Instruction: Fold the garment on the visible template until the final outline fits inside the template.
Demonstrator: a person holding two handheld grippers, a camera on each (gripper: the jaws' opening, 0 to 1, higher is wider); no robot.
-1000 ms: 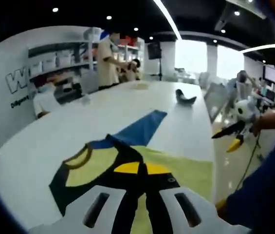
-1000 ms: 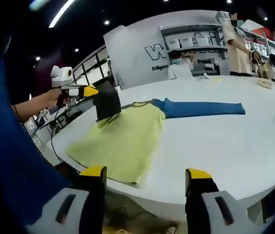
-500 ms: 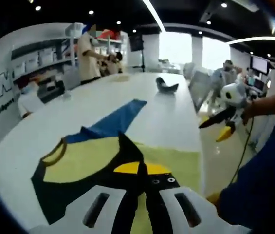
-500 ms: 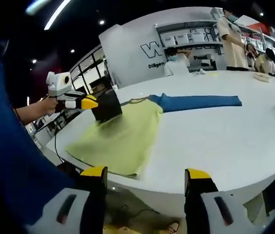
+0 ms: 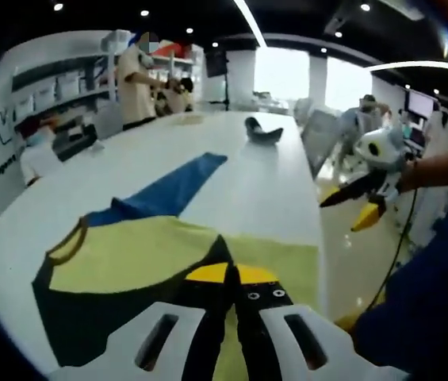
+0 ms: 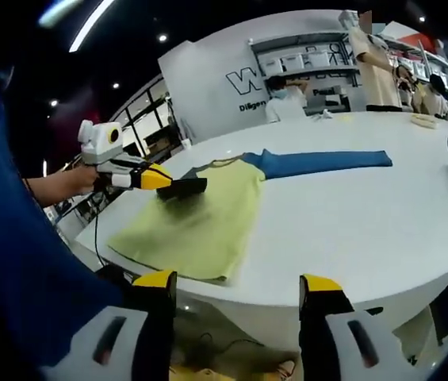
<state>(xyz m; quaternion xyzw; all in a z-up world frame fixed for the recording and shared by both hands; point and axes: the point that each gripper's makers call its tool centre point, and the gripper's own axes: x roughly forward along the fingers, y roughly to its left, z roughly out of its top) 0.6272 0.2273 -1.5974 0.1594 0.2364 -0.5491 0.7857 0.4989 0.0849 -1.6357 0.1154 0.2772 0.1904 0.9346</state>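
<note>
Since a second ago the left gripper (image 6: 178,186) has lowered its pinched black sleeve (image 6: 188,187) onto the yellow shirt (image 6: 200,222) on the table (image 6: 366,230). Right gripper (image 6: 235,290) hangs wide, empty. Releasing carelessly could bunch the fold.

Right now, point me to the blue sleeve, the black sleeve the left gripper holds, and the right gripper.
blue sleeve (image 6: 327,162): right gripper view, middle of its flat length.
black sleeve (image 6: 182,187): right gripper view, folded end past the jaws.
right gripper (image 6: 237,311): right gripper view, gap between its yellow tips.
</note>
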